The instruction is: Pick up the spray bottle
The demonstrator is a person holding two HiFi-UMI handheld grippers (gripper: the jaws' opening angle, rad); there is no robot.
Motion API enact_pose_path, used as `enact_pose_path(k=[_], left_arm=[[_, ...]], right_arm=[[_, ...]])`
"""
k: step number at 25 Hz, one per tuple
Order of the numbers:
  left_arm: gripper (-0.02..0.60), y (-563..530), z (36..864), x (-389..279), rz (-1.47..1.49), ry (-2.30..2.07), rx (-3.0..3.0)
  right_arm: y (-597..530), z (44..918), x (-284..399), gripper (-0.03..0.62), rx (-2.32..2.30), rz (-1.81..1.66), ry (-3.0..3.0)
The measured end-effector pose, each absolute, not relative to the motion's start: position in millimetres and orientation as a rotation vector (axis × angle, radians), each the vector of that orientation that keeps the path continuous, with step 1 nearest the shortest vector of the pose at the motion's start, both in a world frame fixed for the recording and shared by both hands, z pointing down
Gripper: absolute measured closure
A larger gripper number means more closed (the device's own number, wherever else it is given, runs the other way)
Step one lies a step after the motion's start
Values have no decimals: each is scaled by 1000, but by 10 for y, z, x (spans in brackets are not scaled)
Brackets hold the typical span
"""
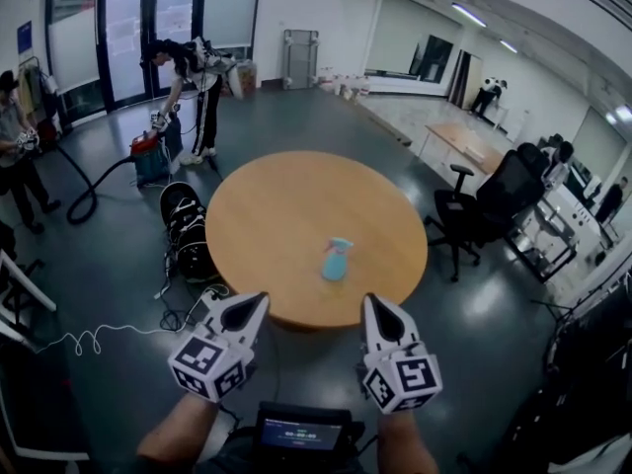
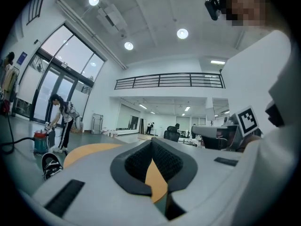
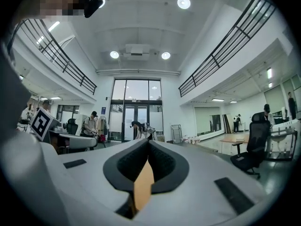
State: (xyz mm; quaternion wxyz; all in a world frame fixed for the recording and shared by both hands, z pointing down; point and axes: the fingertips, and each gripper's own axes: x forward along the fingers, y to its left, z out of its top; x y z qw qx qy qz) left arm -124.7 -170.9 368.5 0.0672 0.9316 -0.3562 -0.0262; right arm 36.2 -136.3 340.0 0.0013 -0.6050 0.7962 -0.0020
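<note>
Head view: the light-blue spray bottle [image 1: 337, 260] stands upright on the round wooden table [image 1: 286, 205], long axis vertical, near the table's near edge and a little right of its middle. Which way the nozzle faces is too small to tell. The left gripper [image 1: 259, 299] and right gripper [image 1: 373, 302] hover side by side at the near rim, apart from the bottle, which lies beyond and between them. Both have jaws pressed together on nothing, as each gripper view confirms
</note>
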Motion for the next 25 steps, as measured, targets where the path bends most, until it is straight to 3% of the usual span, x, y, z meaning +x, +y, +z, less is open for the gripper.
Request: enact_pose_path(k=[25], left_arm=[[588,-3107,3668,-692,-53,-1185,2747]], right_arm=[[-2900,3335,841,592,-1716,11,2588]])
